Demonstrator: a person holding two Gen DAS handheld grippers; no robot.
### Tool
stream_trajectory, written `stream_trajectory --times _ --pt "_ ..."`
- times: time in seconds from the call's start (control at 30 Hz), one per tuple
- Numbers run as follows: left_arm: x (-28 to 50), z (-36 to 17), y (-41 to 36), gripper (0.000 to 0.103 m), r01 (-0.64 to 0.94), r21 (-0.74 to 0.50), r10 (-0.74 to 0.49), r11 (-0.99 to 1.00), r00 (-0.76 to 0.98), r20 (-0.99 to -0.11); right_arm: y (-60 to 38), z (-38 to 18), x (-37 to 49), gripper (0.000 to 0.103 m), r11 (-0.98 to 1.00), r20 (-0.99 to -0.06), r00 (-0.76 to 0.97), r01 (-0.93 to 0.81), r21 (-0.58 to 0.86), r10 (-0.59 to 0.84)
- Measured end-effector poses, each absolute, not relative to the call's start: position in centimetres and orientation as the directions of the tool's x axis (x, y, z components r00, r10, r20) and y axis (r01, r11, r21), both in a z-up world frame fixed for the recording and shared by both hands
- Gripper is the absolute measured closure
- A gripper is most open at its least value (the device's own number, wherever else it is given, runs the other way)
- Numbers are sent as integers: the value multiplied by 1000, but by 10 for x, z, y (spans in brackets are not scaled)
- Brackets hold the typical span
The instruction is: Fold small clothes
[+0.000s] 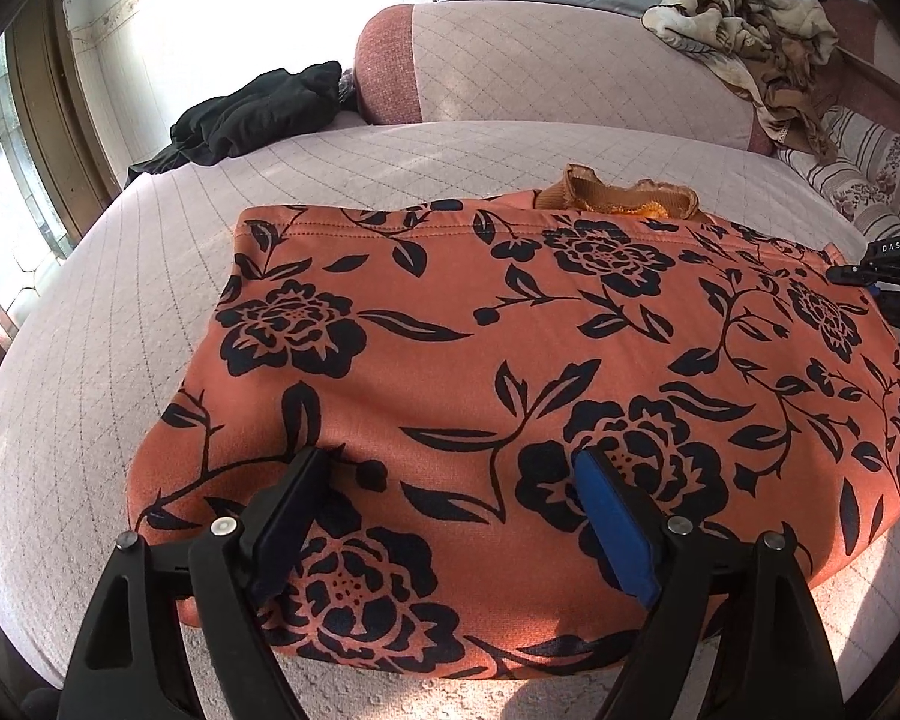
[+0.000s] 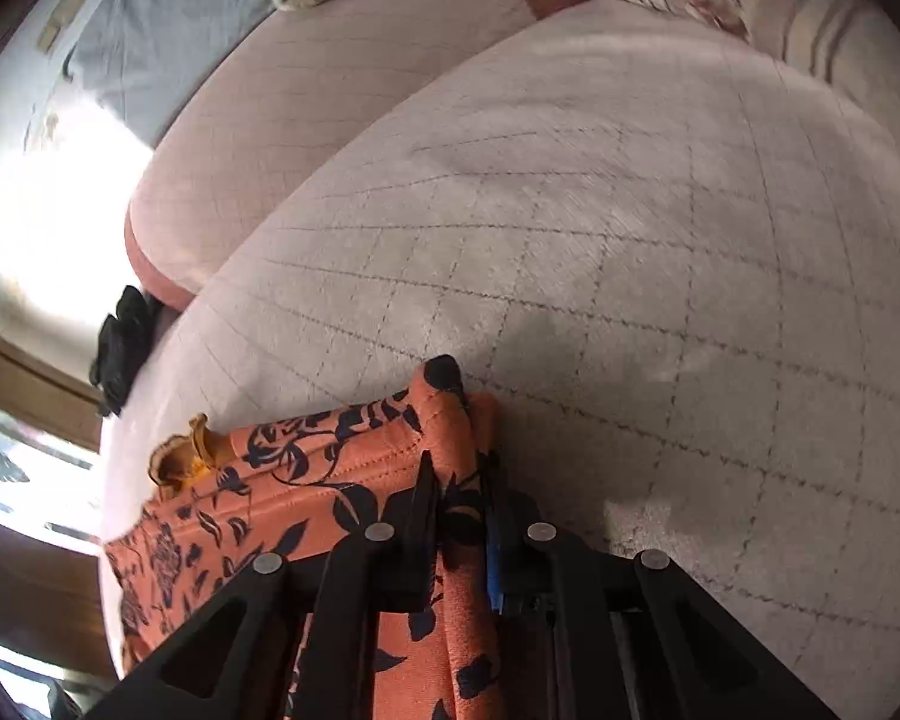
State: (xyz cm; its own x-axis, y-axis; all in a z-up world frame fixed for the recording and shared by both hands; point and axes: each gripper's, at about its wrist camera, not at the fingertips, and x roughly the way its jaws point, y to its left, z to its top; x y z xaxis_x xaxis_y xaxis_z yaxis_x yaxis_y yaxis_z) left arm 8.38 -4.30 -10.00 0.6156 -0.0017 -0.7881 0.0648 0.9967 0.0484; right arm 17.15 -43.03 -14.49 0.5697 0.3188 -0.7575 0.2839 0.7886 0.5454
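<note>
Black fingers of my left hand-held gripper fill the bottom of the left wrist view, spread wide, one black pad and one blue pad resting over the near part of the orange floral garment with nothing clamped between them. That garment, orange with a dark blue flower-and-leaf print, lies folded flat on the quilted pink bed cover, its stitched hem along the far edge. A tan ruffled cloth piece pokes out from under the far edge of the garment. My right hand-held gripper shows at the right border of the left wrist view, at the garment's far right corner. In the right wrist view this right hand-held gripper is pressed nearly together, pinching a bunched corner of the orange floral garment; the fabric stands up in a fold between the black and blue pads and its tip sticks out past them. The view is motion-blurred. Beyond the garment, a black clothing item lies crumpled at the far left of the bed beside a pink bolster. A beige patterned cloth heap sits on the bolster's right end. A striped floral pillow lies far right.
</note>
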Motion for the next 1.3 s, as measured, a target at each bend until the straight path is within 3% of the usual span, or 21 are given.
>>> stream_trajectory --times 0.07,0.17,0.23,0.37,0.43,0.47,0.5,0.6,0.7,0.77,0.9,1.0,1.13,1.17,1.3 --pt "80 -88 -32 19 46 -4 -32 999 621 -783 -422 -134 165 84 818 -751 592 252 517 292" --pt "65 -67 -8 19 -8 -50 -32 999 671 -741 -418 -113 152 83 843 -777 595 296 448 204" --pt "57 -65 9 19 -38 -53 -14 998 670 -742 -411 -91 133 83 853 -748 633 265 450 198" --pt "66 -110 43 23 -130 -37 35 991 508 -861 -374 -60 85 80 836 -669 655 102 539 351" --pt "59 -102 56 29 -169 -121 -11 978 541 -841 -350 -72 69 67 820 -672 609 58 569 422" --pt "56 -93 58 35 -175 -120 -4 977 550 -835 -344 -87 65 47 818 -697 571 74 570 434" --pt "51 -85 60 35 -169 -126 -5 977 579 -815 -341 -105 62 43 827 -740 528 117 550 417" --pt "38 -76 64 35 -160 -90 26 983 605 -796 -344 -109 47 45 826 -729 560 135 548 393" --pt "49 -115 75 33 -195 -36 63 980 481 -874 -342 -97 40 39 823 -714 586 135 551 382" --pt "46 -100 71 35 -201 -14 90 980 500 -861 -338 -101 39 35 829 -719 564 104 550 406" --pt "42 -56 59 35 -146 -74 32 987 613 -789 -344 -112 35 35 825 -722 565 122 552 400" --pt "70 -50 56 35 -114 -103 -13 988 610 -792 -345 -114 36 35 818 -720 564 127 561 406" --pt "129 -105 63 31 -156 92 149 984 416 -897 -347 -114 38 35 810 -712 564 125 573 417" --pt "130 -101 70 31 -176 49 121 983 429 -895 -349 -115 37 35 803 -706 564 120 584 429" --pt "136 -54 66 32 -138 73 138 988 549 -824 -357 -118 35 35 769 -677 566 114 629 470"
